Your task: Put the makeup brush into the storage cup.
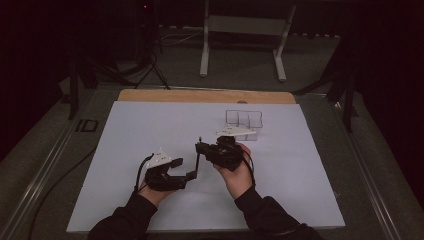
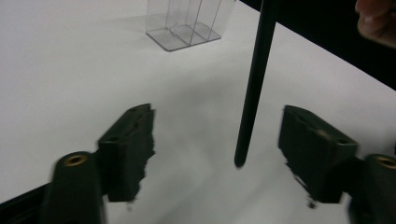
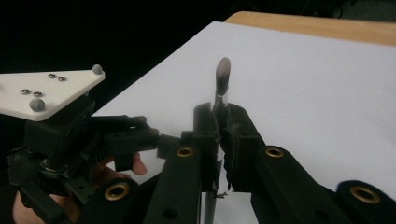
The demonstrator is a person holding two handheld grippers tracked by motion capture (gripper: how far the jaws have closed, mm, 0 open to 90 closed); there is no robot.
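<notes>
Right tool [image 3: 223, 140] clamps what looks like a brush [image 3: 222, 77]; left tool [image 2: 217, 154] gapes around its handle, untouching

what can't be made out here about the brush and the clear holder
- Brush: in the right gripper view its handle is hidden between the shut right tool.
- Brush top: cut off by the upper edge in the left gripper view.
- Clear holder: too small in the high view to tell its contents; upper part cut off in the left gripper view.

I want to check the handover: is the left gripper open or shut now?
Open. The left gripper's jaws stand wide apart, and the black brush handle hangs between them untouched. The right gripper clamps the brush.
</notes>
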